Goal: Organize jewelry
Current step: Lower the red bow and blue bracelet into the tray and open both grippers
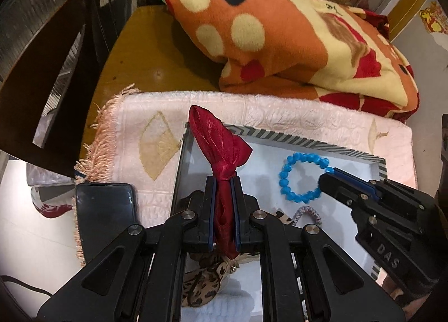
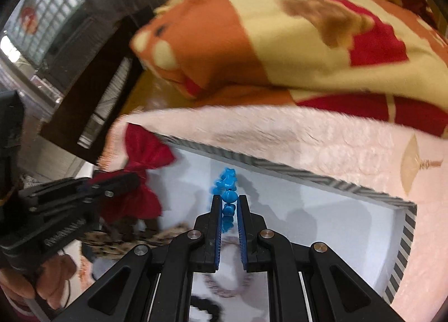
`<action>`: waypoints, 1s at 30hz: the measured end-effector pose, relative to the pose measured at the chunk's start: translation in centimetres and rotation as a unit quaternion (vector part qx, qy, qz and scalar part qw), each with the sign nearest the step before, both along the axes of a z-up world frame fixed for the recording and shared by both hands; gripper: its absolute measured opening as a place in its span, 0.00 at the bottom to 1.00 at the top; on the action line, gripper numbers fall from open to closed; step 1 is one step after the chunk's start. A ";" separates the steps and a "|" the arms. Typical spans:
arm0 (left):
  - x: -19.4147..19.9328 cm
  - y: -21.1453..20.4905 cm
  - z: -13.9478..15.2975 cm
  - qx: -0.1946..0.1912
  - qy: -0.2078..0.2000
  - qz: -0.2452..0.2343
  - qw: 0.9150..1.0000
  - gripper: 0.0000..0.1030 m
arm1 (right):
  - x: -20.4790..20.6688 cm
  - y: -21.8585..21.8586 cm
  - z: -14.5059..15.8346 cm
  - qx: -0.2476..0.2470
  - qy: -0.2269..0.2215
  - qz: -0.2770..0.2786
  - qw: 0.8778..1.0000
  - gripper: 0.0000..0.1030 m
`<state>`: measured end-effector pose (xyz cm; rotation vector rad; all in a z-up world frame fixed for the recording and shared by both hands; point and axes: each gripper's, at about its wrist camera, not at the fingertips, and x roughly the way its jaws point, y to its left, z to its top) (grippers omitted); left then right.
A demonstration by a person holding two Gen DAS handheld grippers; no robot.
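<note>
My left gripper (image 1: 224, 182) is shut on the knot of a red satin bow (image 1: 221, 142), held over the left end of a white box with a striped rim (image 1: 302, 140). The right gripper (image 1: 329, 175) comes in from the right, shut on a blue bead bracelet (image 1: 296, 173) that hangs above the box floor. In the right wrist view the blue beads (image 2: 228, 204) sit pinched between the pads of the right gripper (image 2: 228, 198), and the red bow (image 2: 145, 154) with the left gripper (image 2: 131, 179) shows at the left. A leopard-print scrunchie (image 1: 207, 277) and a speckled hair tie (image 1: 308, 214) lie in the box.
The box rests on a pale pink fringed mat (image 1: 156, 126) on a wooden table (image 1: 140, 50). A folded orange, cream and red blanket (image 1: 280, 36) lies behind it. A black phone (image 1: 105, 210) lies at the mat's left edge. A dark chair (image 1: 42, 92) stands to the left.
</note>
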<state>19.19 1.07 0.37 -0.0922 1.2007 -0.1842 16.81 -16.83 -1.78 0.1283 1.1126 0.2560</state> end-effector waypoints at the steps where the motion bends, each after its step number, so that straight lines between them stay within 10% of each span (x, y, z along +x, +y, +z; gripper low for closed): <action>1: 0.1 0.0 -0.2 0.002 0.002 0.000 1.000 0.08 | 0.1 -0.3 -0.3 -0.004 0.003 -0.003 1.000 0.09; 22: 1.1 -1.5 -2.8 0.025 0.015 0.007 1.000 0.10 | 0.4 -0.8 -2.1 -0.035 0.018 -0.018 0.999 0.14; 30: 0.4 -1.6 -2.1 0.029 0.007 0.013 0.999 0.39 | -1.1 -1.6 -0.9 -0.028 0.008 -0.030 0.999 0.28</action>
